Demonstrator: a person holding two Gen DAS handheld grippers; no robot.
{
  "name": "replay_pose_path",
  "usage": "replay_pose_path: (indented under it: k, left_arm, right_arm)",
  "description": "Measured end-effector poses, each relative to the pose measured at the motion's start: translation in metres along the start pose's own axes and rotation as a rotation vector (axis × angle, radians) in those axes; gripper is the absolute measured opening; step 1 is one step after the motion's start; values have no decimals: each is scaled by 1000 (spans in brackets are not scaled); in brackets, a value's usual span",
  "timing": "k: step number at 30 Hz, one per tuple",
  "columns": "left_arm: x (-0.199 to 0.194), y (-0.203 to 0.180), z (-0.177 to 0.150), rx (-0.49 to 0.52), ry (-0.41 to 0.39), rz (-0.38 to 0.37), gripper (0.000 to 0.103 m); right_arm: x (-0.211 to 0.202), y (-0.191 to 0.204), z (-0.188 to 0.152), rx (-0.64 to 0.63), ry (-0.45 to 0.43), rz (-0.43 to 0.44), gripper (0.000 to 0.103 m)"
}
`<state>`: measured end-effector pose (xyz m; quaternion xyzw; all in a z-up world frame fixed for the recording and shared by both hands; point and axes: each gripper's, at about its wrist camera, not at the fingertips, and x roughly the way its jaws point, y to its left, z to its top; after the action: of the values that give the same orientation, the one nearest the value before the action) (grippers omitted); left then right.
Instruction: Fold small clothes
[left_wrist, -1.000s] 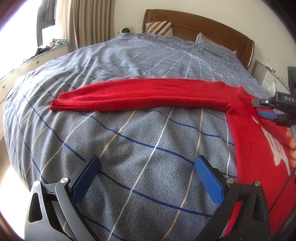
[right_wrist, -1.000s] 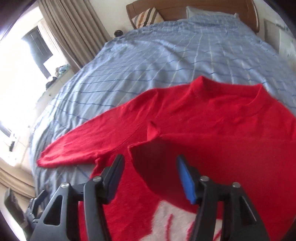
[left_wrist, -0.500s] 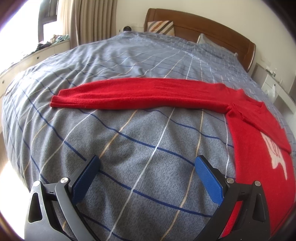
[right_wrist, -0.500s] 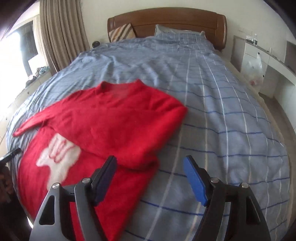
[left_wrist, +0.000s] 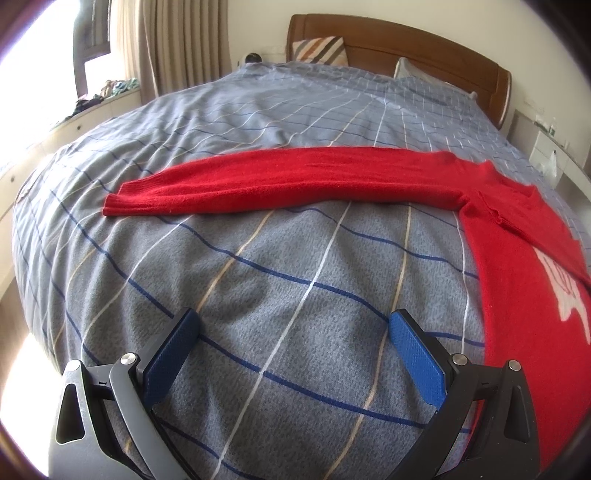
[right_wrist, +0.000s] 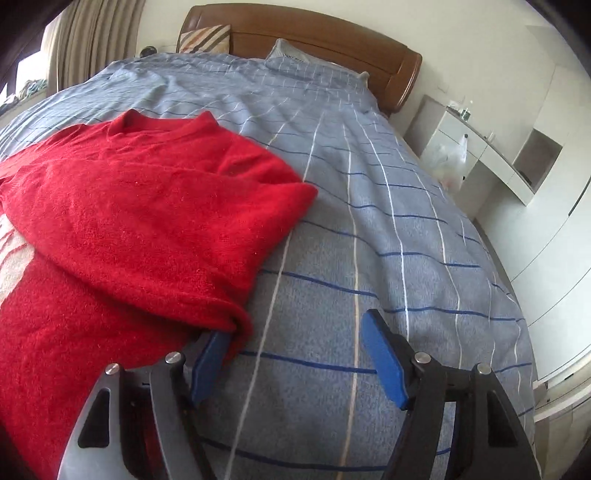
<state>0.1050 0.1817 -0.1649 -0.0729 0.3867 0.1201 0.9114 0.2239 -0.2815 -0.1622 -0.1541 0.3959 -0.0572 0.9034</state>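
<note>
Red sweater (left_wrist: 517, 280): we see it flat on the checked bed (left_wrist: 295, 258), one sleeve (right_wrist: 166, 221) folded across its chest, the other stretched out.
Left gripper (left_wrist: 295, 350): open, empty.
Right gripper (right_wrist: 295, 365): open after narrowing slightly, beside the fold.

A bed (left_wrist: 280, 280) in grey-blue checked bedding carries a red sweater (right_wrist: 122, 221), lying ahead-left of the right claw (right_wrist: 295, 365).

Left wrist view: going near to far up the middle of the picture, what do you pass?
Left gripper, jaws open over bare cover → plaid bedspread → red sweater's outstretched sleeve → more bedspread → striped pillow → wooden headboard.
</note>
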Motion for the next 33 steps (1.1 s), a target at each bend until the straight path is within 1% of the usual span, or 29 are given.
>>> replay_pose_path:
  k: [4, 6, 8, 11, 15, 20, 25, 27, 28, 29, 30, 33]
  left_arm:
    - [-1, 0, 0, 9, 2, 4, 103]
    - [-3, 1, -1, 3, 4, -3, 103]
    - [-3, 1, 0, -3, 6, -6, 103]
    - [-1, -1, 1, 2, 8, 2, 103]
    - [-1, -3, 1, 8, 9, 7, 103]
    - [0, -5, 1, 13, 8, 12, 103]
    - [4, -10, -2, 38, 2, 38, 103]
    - [4, -10, -3, 35, -2, 40, 103]
    - [4, -10, -3, 34, -3, 40, 103]
    - [5, -10, -3, 32, -3, 40, 103]
    - [5, -10, -4, 31, -4, 41, 103]
    - [4, -11, -5, 34, -6, 45, 103]
  right_arm:
    - [-9, 6, 1, -63, -11, -14, 70]
    - [-14, 0, -3, -51, -10, -4, 70]
    - [-18, -7, -12, -37, 2, -29, 70]
    - [-34, -22, -28, 22, -1, -20, 70]
    - [-70, -35, -56, 128, -25, 34, 72]
    - [-110, -23, -98, 196, -57, 89, 73]
    - [-137, -7, -132, 252, -141, 89, 75]
    - [-141, -4, -146, 286, -154, 93, 76]
    - [-141, -4, -151, 298, -144, 93, 77]
    - [-139, -4, -152, 298, -129, 99, 77]
    - [-139, -4, -151, 289, -132, 103, 77]
    - [-141, -4, -146, 273, -176, 91, 77]
